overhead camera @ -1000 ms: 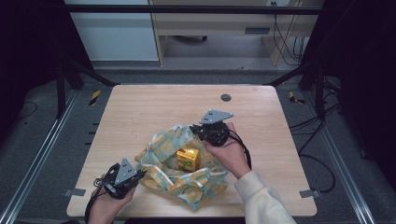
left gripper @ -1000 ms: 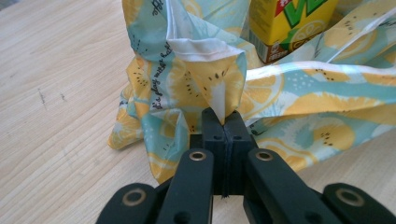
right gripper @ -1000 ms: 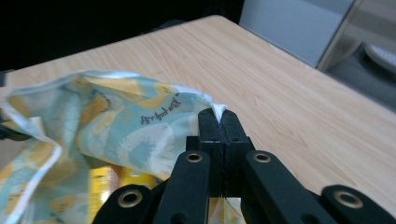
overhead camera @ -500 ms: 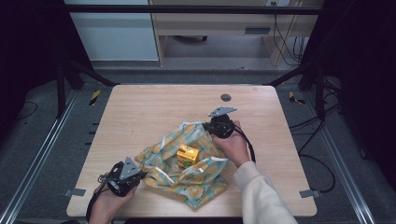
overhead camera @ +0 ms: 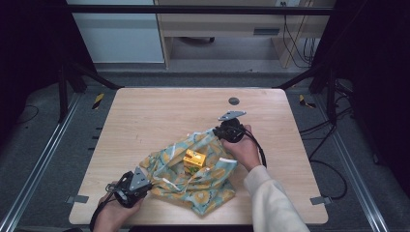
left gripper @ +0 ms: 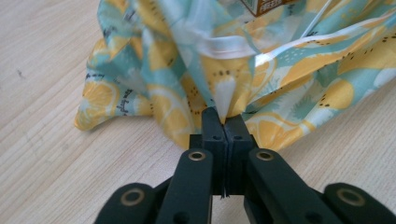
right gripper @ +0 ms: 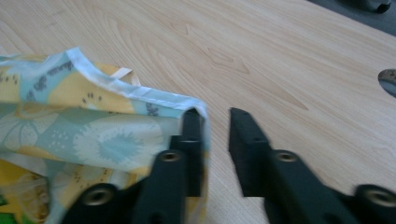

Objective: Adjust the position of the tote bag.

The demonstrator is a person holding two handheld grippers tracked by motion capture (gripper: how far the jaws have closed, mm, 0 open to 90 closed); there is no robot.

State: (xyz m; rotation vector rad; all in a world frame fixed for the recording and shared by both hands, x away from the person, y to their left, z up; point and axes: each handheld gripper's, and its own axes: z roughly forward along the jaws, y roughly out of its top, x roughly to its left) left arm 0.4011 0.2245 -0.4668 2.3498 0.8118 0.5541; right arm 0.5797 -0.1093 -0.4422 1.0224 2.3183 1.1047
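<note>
Slack is the risk: the right gripper point(right gripper: 215, 135) has just been opening, its jaws parted, the cloth's hemmed corner draped over one and released. The left gripper point(left gripper: 223, 133) is clenched on the teal and yellow lemon-print cloth point(overhead camera: 193, 176); a tug could topple the small orange carton point(overhead camera: 193, 158).

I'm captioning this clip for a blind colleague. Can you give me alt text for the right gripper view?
The right gripper has its black jaws apart, just opened, over a corner of the lemon-print cloth, whose white-hemmed edge drapes against one jaw. The light wooden table stretches beyond, with a dark round hole at the picture's right edge.
</note>
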